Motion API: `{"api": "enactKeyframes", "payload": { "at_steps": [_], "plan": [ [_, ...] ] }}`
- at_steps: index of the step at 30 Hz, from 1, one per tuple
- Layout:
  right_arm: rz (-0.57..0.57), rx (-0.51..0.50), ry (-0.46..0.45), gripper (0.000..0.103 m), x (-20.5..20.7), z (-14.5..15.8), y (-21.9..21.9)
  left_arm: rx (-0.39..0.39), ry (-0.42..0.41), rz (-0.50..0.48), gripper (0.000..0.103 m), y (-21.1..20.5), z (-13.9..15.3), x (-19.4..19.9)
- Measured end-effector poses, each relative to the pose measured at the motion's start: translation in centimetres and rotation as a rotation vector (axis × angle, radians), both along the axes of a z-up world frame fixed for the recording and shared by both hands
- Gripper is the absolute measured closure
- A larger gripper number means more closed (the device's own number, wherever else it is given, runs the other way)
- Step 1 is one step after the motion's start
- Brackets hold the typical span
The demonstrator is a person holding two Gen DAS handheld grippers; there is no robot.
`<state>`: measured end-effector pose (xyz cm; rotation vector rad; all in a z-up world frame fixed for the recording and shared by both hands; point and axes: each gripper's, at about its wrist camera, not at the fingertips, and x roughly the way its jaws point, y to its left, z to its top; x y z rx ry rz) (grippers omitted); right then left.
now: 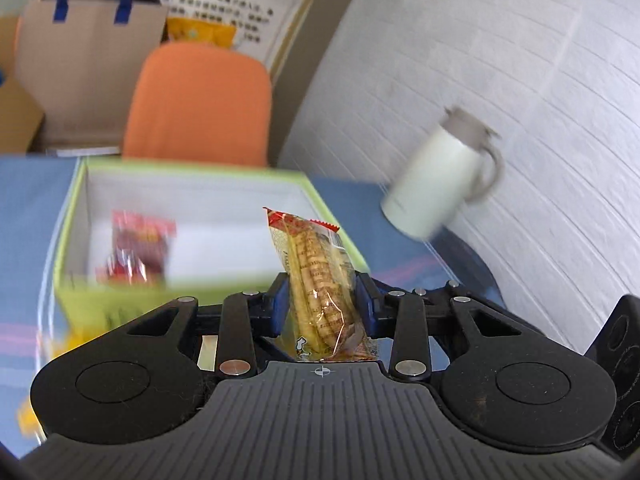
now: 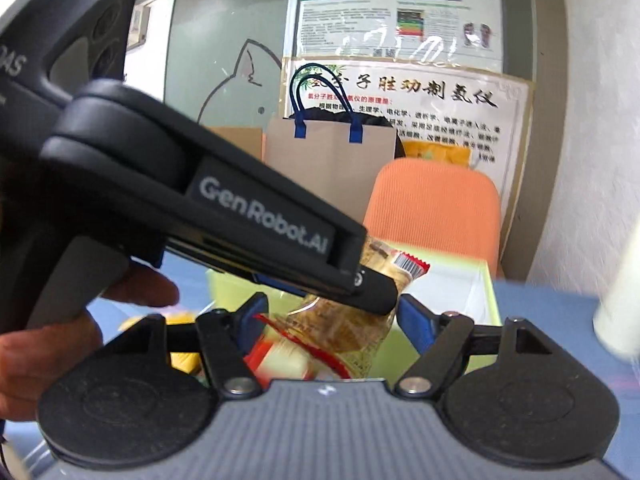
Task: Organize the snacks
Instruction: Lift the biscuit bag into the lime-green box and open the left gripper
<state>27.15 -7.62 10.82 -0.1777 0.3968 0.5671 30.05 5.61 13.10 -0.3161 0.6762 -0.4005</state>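
Across the frame's lower half, blue cloth-covered surface (image 1: 32,208). At centre left, open lime-green cardboard box (image 1: 334,236), red snack packet (image 1: 138,246) inside. Centre: left tongs (image 1: 322,306) closed on clear-wrapped yellow biscuit pack (image 1: 320,280), held upright, probably for dropping in. Right tongs (image 2: 334,320) wide apart, empty. White jug (image 1: 440,180) at right, clear of the path.

Open box (image 1: 72,216) on the desk (image 1: 28,208), a snack packet (image 1: 138,246) inside at its left. Wrapped biscuit pack (image 1: 316,280) upright between the fingers of the left hand-held gripper (image 1: 320,304), before the box's right corner. Jug (image 1: 440,176) right of the box, by the wall. Chair (image 1: 200,104) behind the desk; paper bag (image 1: 88,68) behind and left of the chair.
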Motion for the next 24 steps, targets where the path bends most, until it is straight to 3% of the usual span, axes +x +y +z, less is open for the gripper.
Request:
{"api": "enactKeyframes", "payload": {
  "at_steps": [4, 8, 9, 10, 11, 15, 19, 21, 24],
  "plan": [
    [0.035, -0.047, 0.048, 0.025, 5.7, -0.5, 1.8, 0.017, 0.014, 0.046, 0.091, 1.3, -0.6, 5.8],
    [0.060, -0.062, 0.129, 0.028, 9.6, -3.2, 2.4, 0.047, 0.054, 0.060, 0.090, 2.1, -3.2, 10.2],
    [0.064, -0.056, 0.152, 0.028, 10.2, -3.6, 2.5, 0.054, 0.056, 0.066, 0.081, 2.4, -4.0, 11.0],
    [0.066, -0.048, 0.166, 0.027, 10.9, -3.8, 2.3, 0.067, 0.061, 0.075, 0.066, 2.8, -4.7, 11.6],
    [0.062, -0.039, 0.169, 0.027, 11.9, -3.6, 2.1, 0.079, 0.070, 0.103, 0.064, 3.2, -5.1, 12.0],
    [0.032, 0.010, 0.091, 0.015, 9.6, -1.1, -1.0, 0.042, 0.051, 0.127, 0.064, 4.9, -4.5, 10.9],
    [-0.035, 0.056, 0.007, 0.010, 4.5, 1.2, -6.0, 0.013, -0.002, 0.097, 0.052, 4.3, -2.0, 6.1],
    [-0.074, 0.077, 0.009, 0.010, 1.2, 1.2, -8.2, -0.009, -0.023, 0.060, 0.046, 3.3, -1.5, 3.1],
    [-0.133, 0.083, 0.060, 0.010, -3.1, -0.9, -11.0, -0.057, -0.012, -0.006, 0.048, 1.3, -2.2, -1.2]
  ]
}}
